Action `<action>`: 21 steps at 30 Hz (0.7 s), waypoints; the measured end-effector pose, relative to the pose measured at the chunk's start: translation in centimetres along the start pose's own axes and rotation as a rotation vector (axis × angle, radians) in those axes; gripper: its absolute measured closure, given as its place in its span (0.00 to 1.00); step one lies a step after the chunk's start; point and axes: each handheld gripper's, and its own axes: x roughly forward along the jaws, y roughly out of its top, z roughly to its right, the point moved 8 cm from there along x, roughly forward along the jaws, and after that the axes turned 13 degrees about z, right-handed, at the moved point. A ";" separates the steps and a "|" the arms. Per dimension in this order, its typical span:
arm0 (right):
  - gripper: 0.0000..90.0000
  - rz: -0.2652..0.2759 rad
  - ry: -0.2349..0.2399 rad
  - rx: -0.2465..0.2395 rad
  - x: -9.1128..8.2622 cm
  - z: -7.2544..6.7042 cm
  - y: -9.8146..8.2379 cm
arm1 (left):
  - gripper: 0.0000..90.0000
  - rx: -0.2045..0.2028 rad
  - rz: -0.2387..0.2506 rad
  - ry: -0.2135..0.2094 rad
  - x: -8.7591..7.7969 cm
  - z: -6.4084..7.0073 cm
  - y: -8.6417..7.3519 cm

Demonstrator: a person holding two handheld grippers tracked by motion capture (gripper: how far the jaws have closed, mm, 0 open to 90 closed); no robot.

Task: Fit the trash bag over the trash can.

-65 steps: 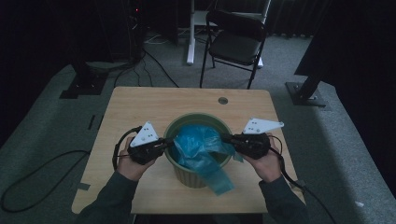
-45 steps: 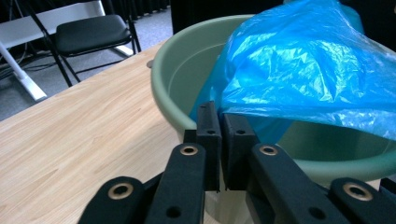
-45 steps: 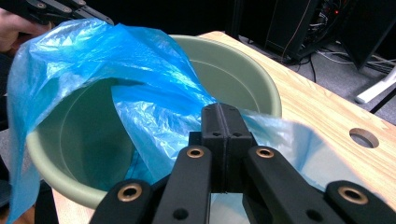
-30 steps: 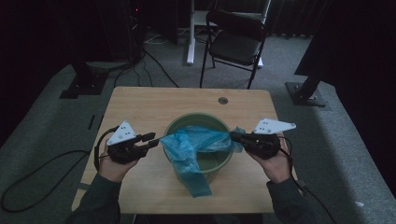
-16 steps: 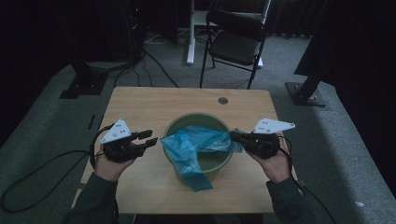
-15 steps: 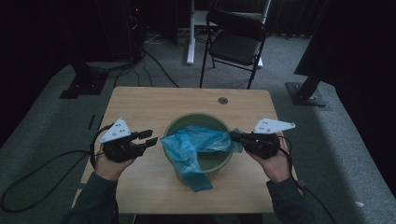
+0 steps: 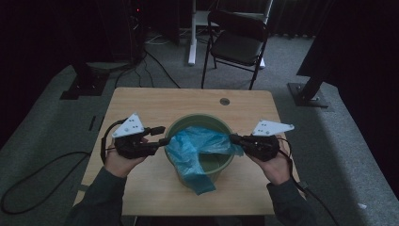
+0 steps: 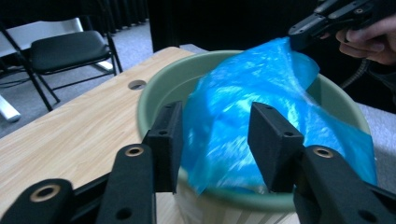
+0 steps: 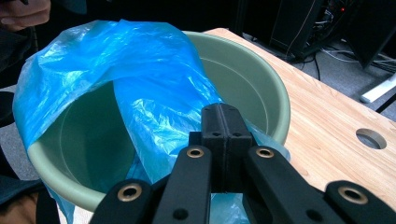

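Two grippers work a blue plastic bag (image 7: 197, 150) that lies draped across a green basin (image 7: 221, 165) at the centre of the high view, its tail hanging over the near rim. At right of centre, the right gripper (image 7: 234, 138) is clamped tight on the bag's edge. At left of centre, the left gripper (image 7: 162, 135) has just been opening; its jaws stand wide and free of the film. Best to pinch the loose left edge close to the rim, then pull it outward and down evenly, so the bag lines the basin without tearing.
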 end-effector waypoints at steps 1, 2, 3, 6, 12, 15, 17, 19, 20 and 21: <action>1.00 0.001 0.002 0.000 0.0 0.0 0.0 | 0.58 0.007 -0.006 -0.011 0.4 0.3 0.1; 1.00 0.002 0.003 0.000 0.0 -0.1 0.0 | 0.56 0.011 -0.011 -0.020 0.7 0.5 0.1; 1.00 0.002 0.004 -0.001 0.1 -0.1 0.0 | 0.54 0.024 -0.019 -0.027 1.2 0.8 0.2; 1.00 0.000 0.013 -0.004 0.1 -0.3 0.1 | 0.47 0.051 -0.044 -0.035 2.3 1.3 0.3; 1.00 0.002 0.024 -0.014 0.3 -0.6 0.1 | 0.43 0.104 -0.091 -0.018 4.1 1.9 0.4; 1.00 0.003 0.025 -0.014 0.3 -0.7 0.1 | 0.43 0.121 -0.128 0.023 5.0 1.4 -0.1; 1.00 0.005 0.025 -0.017 0.1 -0.7 0.2 | 0.59 0.116 -0.150 0.045 5.4 0.9 -0.5; 1.00 0.006 0.025 -0.016 0.0 -0.6 0.2 | 0.72 0.115 -0.168 0.051 5.6 0.8 -0.7; 1.00 0.006 0.025 -0.016 0.0 -0.6 0.2 | 0.78 0.118 -0.168 0.052 5.6 0.7 -0.8; 1.00 0.006 0.025 -0.016 0.0 -0.6 0.2 | 0.85 0.118 -0.168 0.052 5.6 0.7 -0.8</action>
